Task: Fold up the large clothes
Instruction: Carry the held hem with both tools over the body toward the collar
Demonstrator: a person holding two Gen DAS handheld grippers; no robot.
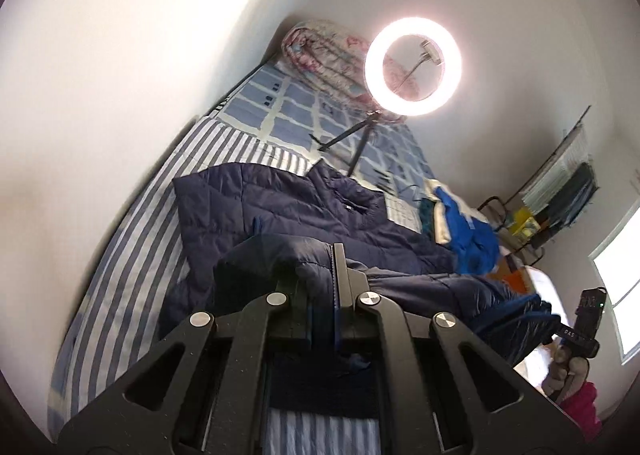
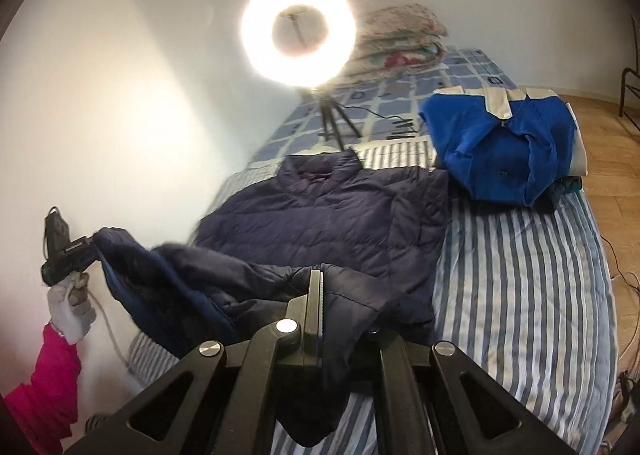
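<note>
Holding the navy puffer jacket point(image 2: 332, 207) by its lower hem, I have my left gripper point(image 1: 320, 279) and right gripper point(image 2: 320, 295) each clamped on fabric, its upper half resting on the striped bed point(image 2: 520, 255). My worry: slick quilting slips a jaw, or the lifted hem sags unevenly and folds crooked toward the ring light point(image 2: 298, 31).

Reading only the white letters "DAS" on the black handheld right gripper point(image 1: 576, 335) at the left wrist view's edge; making out no other text, label or number anywhere.
</note>
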